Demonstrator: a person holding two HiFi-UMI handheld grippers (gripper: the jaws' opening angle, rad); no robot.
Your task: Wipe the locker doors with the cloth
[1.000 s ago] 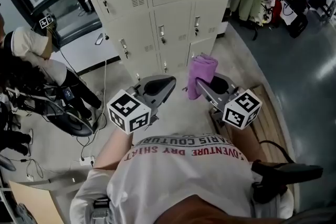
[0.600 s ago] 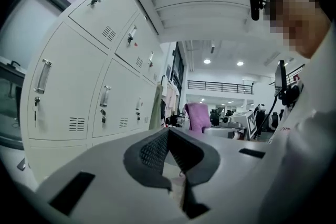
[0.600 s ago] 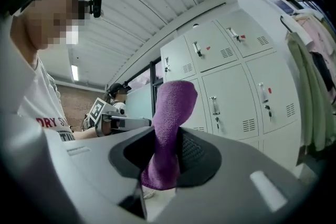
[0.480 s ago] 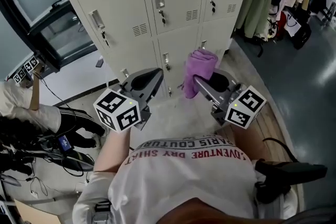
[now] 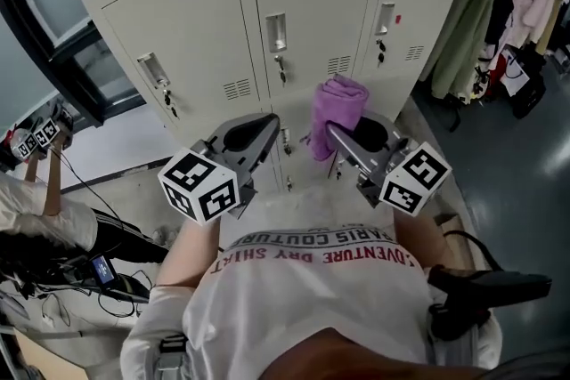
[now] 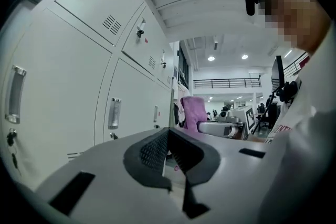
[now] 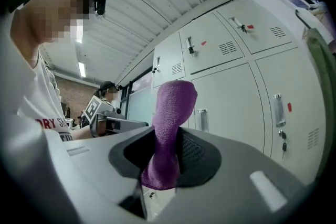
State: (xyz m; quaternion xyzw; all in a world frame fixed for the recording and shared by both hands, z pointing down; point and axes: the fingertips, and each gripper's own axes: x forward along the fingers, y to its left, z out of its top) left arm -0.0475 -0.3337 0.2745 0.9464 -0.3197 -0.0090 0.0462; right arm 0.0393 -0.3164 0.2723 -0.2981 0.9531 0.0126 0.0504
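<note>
Between the fingers of the right gripper point(image 5: 335, 136), a purple cloth point(image 5: 337, 105) stands pinched. Its bunched upper part rises clear of the fingertips, short of the locker doors point(image 5: 325, 4) beyond them. Left gripper point(image 5: 265, 125): jaws drawn together on nothing, beside the right one. Cloth: soft, nubbly weave, rolled thick. Doors: smooth, pale painted steel; flat panels with vent slots, small metal pulls and keyed locks. Suggested technique: lay a broad face of cloth flat on the panel, press lightly, stroke in overlapping passes and skirt the pulls.
</note>
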